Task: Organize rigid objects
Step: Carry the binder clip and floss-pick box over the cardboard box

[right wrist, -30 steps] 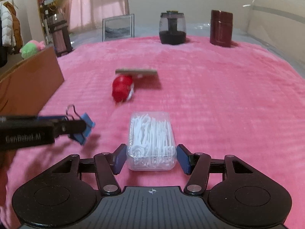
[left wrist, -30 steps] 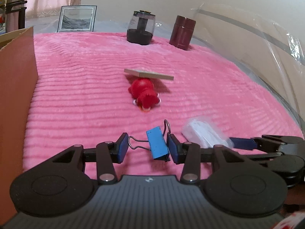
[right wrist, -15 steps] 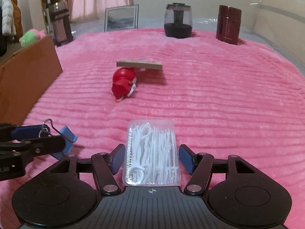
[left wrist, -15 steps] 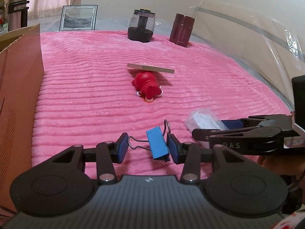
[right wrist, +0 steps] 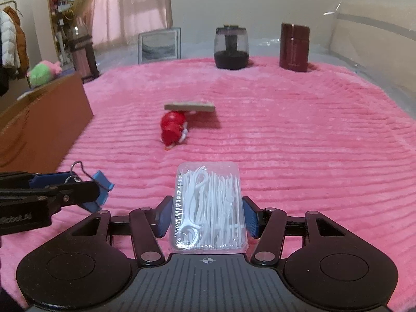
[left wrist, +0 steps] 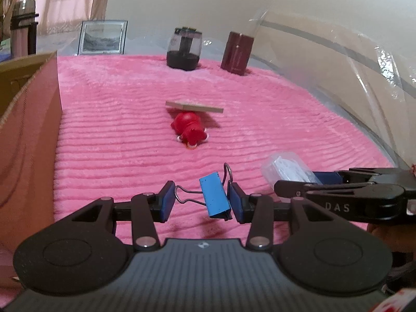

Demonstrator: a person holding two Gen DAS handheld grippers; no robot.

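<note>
My left gripper [left wrist: 201, 200] is shut on a blue binder clip [left wrist: 214, 197]: one wire handle rests against the left pad and the blue body against the right pad. It hangs above the pink blanket [left wrist: 117, 130]. In the right wrist view the clip [right wrist: 102, 184] and left gripper [right wrist: 85, 189] are at the lower left. My right gripper [right wrist: 208, 215] has a clear box of white floss picks [right wrist: 209, 208] between its pads. Its jaws are closing and both pads touch the box's long sides. In the left wrist view the box [left wrist: 284, 165] juts out of the right gripper [left wrist: 299, 179].
A red toy figure [left wrist: 189, 128] lies mid-blanket under a thin wooden board [left wrist: 193, 106]. A cardboard box [left wrist: 28, 130] stands along the left. At the back are a picture frame [left wrist: 102, 37], a dark jar [left wrist: 184, 49] and a maroon canister [left wrist: 237, 53]. Clear plastic sheeting [left wrist: 338, 65] rises on the right.
The floss box has slid deeper between the right fingers, which widened, then narrowed on it. Both grippers rose slightly. The left gripper moved nearer the cardboard box, still holding the clip.
</note>
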